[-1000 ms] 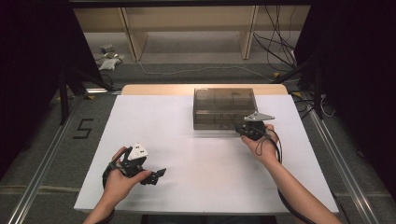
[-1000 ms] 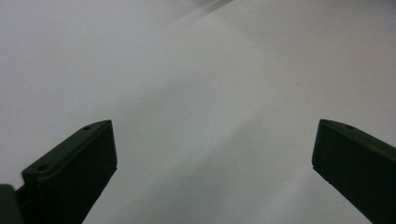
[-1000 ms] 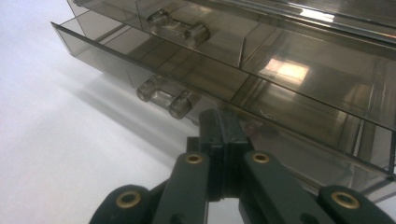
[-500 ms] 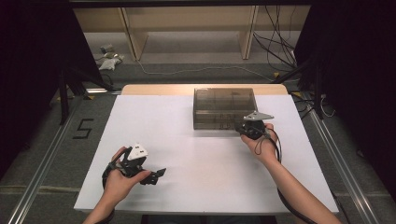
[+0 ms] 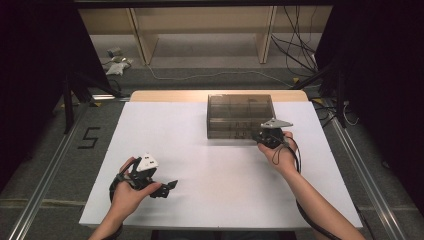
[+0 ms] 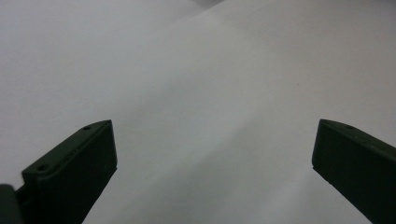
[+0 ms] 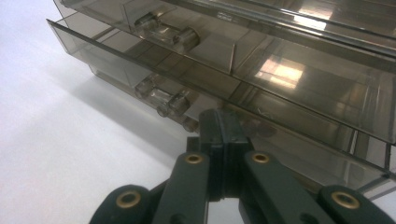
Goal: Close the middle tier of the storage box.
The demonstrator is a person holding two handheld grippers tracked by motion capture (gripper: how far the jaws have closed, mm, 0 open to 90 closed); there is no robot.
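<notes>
While the right gripper (image 7: 219, 126) has its fingers pressed together just short of the drawer handle (image 7: 163, 99) ahead-left, they must part before hooking it; left gripper (image 5: 159, 186) fingers rest apart.

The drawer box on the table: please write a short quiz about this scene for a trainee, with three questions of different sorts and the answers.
1. True or false: the right tool is shut, with its tips at the front of the smoky transparent drawer box.
2. Which tool stands open over the bare white table? A) the left tool B) the right tool C) both
3. Fill in: in the right gripper view, the lower drawer stands out a little farther than the one above it, and its clear ____ is close to the tool's tips.

Key: 1 true; 2 A; 3 handle.
</notes>
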